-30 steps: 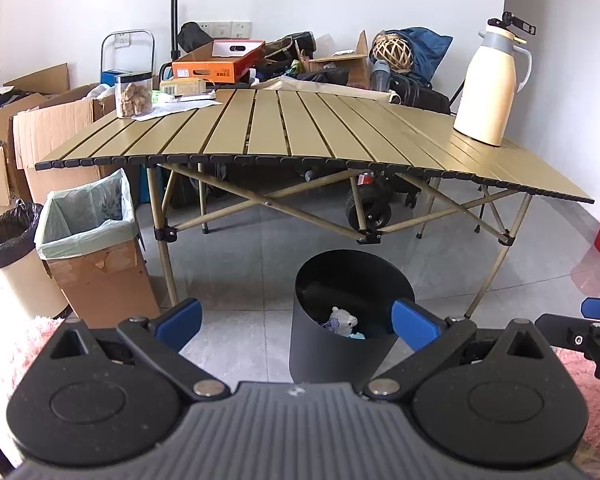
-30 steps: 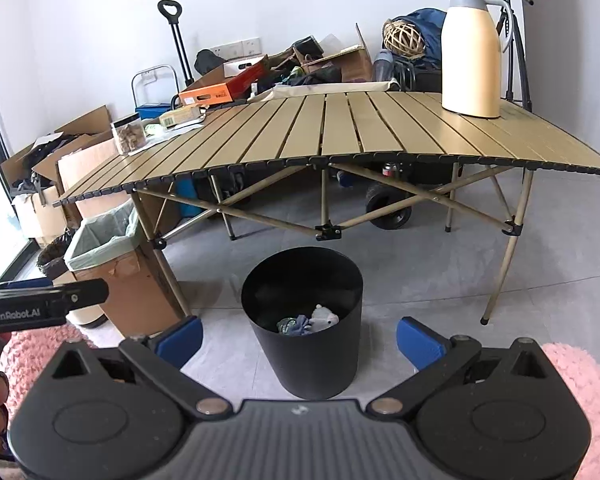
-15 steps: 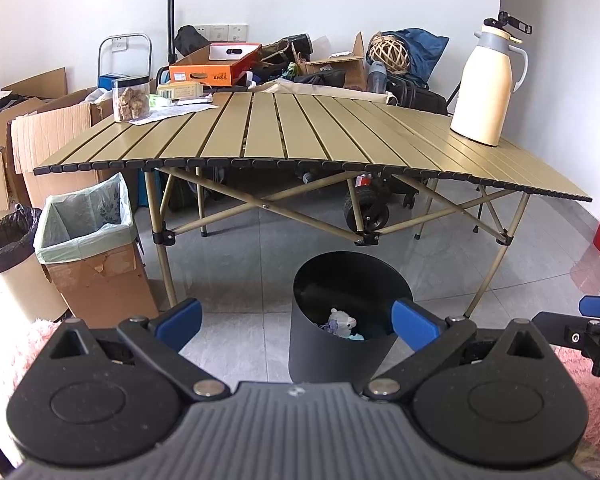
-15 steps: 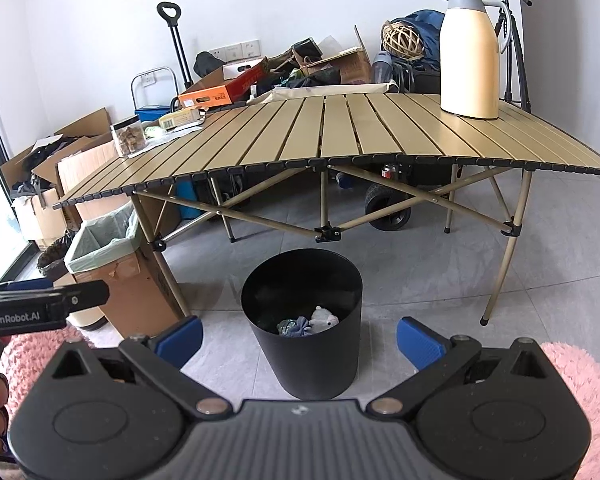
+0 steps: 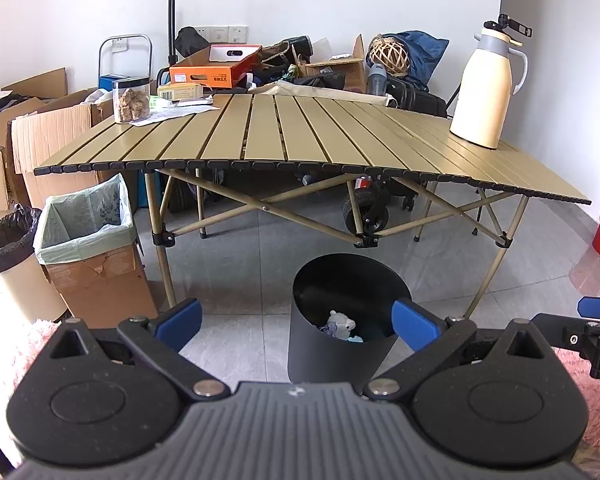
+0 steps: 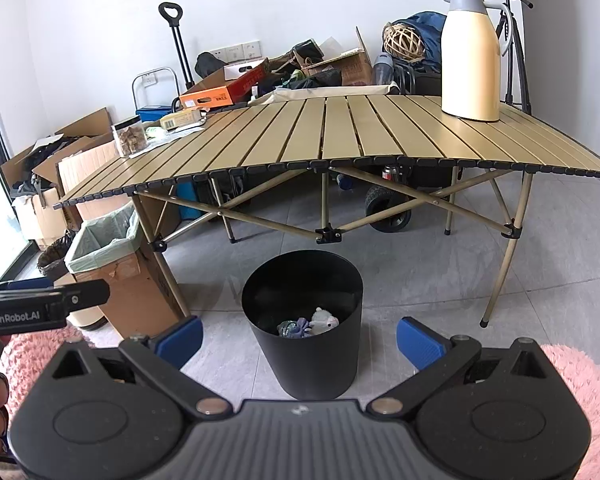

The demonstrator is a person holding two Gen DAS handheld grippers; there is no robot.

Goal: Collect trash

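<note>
Nearest, the left gripper (image 5: 296, 316) and the right gripper (image 6: 300, 334) both hover with jaws spread wide and nothing between them, side by side above a pink rug (image 6: 580, 376); just beyond stands the black bin (image 6: 304, 344) on the grey floor, with crumpled trash (image 6: 320, 322) lying at its bottom – a pale wad and bluish scraps; behind it the slatted desk (image 5: 300, 136) looks bare across the middle, carrying a snack jar (image 5: 131, 100) with papers (image 5: 172, 110) at its far left corner and a cream jug (image 5: 488, 92) at the right. Collection seems largely done; if the papers count as trash, approach low over the slats, pinch an edge flat – keeping clear of the jar – then release squarely over the bin.
</note>
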